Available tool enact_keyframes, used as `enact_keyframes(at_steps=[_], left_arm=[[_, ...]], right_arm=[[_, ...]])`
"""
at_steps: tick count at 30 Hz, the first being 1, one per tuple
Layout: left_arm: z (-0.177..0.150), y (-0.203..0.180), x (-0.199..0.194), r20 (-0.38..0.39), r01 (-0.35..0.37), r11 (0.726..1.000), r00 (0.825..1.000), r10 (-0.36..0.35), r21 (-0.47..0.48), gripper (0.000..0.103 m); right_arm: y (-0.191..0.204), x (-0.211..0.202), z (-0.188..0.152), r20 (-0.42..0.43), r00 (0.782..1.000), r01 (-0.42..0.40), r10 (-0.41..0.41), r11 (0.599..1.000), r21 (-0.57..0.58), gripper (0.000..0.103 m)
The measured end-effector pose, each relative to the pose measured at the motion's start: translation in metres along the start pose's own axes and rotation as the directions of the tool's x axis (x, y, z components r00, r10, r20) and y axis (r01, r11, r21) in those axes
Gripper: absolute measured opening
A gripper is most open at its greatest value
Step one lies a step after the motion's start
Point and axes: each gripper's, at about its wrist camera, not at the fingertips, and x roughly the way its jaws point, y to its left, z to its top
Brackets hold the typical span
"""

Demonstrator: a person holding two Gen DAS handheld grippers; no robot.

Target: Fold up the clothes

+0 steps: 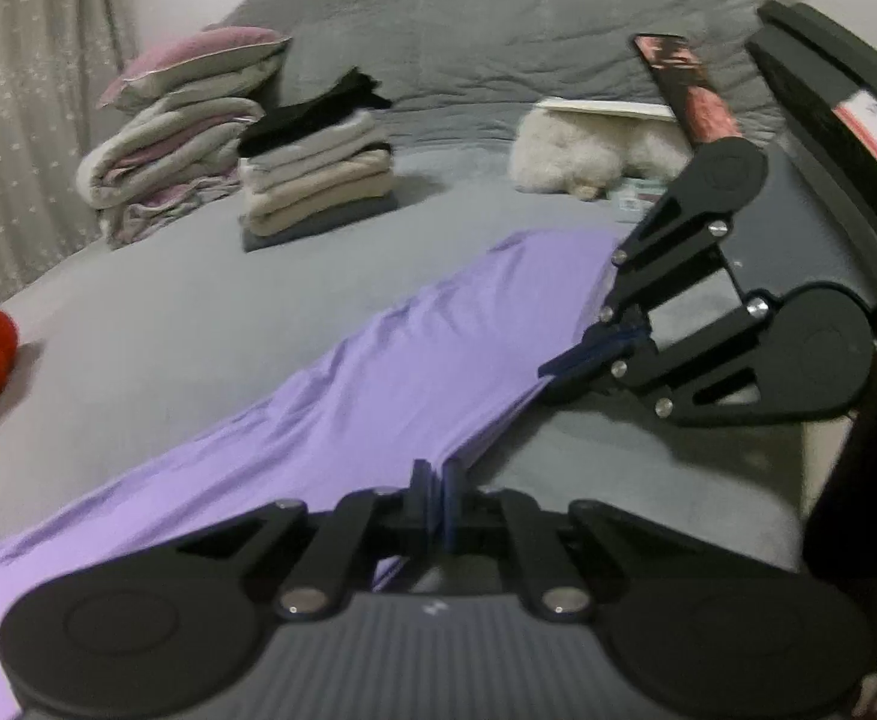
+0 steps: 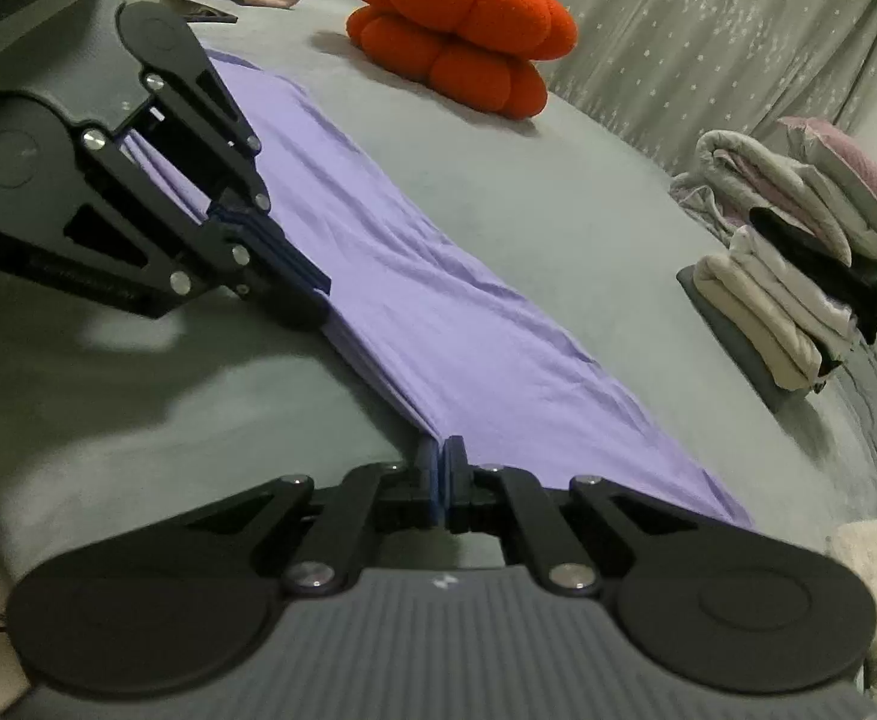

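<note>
— Closest to the lens, what do the fingers have?

— Both pairs are pinched together on the near edge of the purple garment (image 1: 414, 360). The left gripper (image 1: 436, 495) clamps one stretch of that folded edge, the right gripper (image 2: 440, 480) another stretch further along it.

— Where does the garment lie?

— Spread as a long band on the grey bed (image 1: 138, 312), layers stacked at the gripped edge.

— And around it?

— A pile of folded clothes (image 1: 318, 174) sits well beyond, with folded blankets (image 1: 168, 144) beside that. An orange cushion (image 2: 462, 24) rests on the bed past the garment's far side, and a white fluffy thing (image 1: 582, 156) lies near the quilt.
</note>
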Motion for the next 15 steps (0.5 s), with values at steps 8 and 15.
enact_keyframes(at_steps=[8, 15], left_arm=[[-0.002, -0.001, 0.002, -0.019, 0.012, 1.000, 1.000, -0.012, -0.014, 0.009], [0.003, -0.018, 0.013, -0.004, 0.011, 0.999, 1.000, -0.011, 0.049, 0.029]], right_arm=[[0.001, 0.000, -0.005, 0.007, 1.000, 0.021, -0.022, 0.994, 0.110, 0.015], [-0.037, -0.019, -0.025, 0.001, 0.999, 0.043, -0.050, 0.878, 0.476, 0.041]])
